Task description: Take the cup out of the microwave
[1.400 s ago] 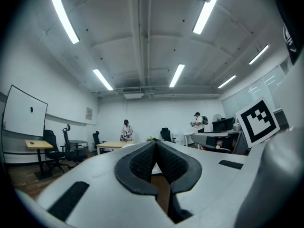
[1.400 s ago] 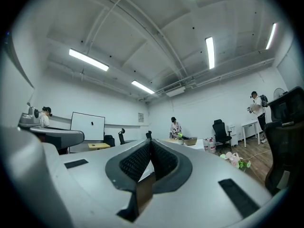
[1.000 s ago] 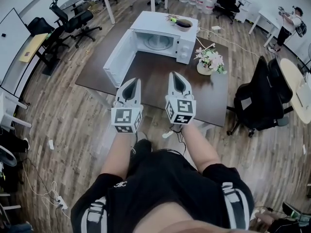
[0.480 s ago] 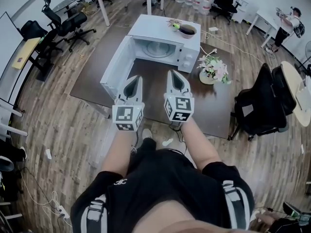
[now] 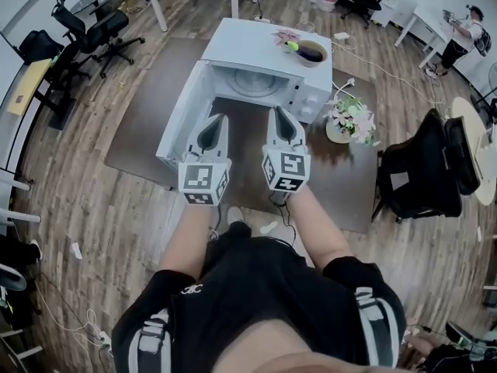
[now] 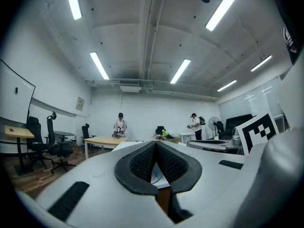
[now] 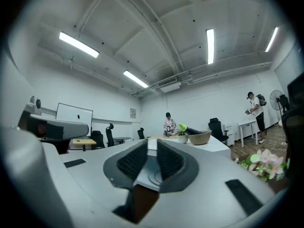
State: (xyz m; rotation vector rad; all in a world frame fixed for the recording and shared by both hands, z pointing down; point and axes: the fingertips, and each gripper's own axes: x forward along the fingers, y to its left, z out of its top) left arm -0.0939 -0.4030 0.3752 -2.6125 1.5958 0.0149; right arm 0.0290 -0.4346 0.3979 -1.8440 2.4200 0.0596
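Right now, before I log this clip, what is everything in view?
microwave: one, white, on the table, door open, no cup seen inside
table: one, dark brown, centre
bowl: one, tan, atop the microwave
flowers: one bunch, pink-white, on the table, right of microwave
office chairs: several, black, left and right edges
left gripper: one, grey, shut, empty, facing the microwave
right gripper: one, grey, shut, empty, beside it

Black short-sleeved shirt (image 5: 264, 286), white-striped at the shoulders; pale grey left gripper (image 5: 220, 119) and right gripper (image 5: 276, 112), black-and-white marker cubes (image 5: 203, 183).
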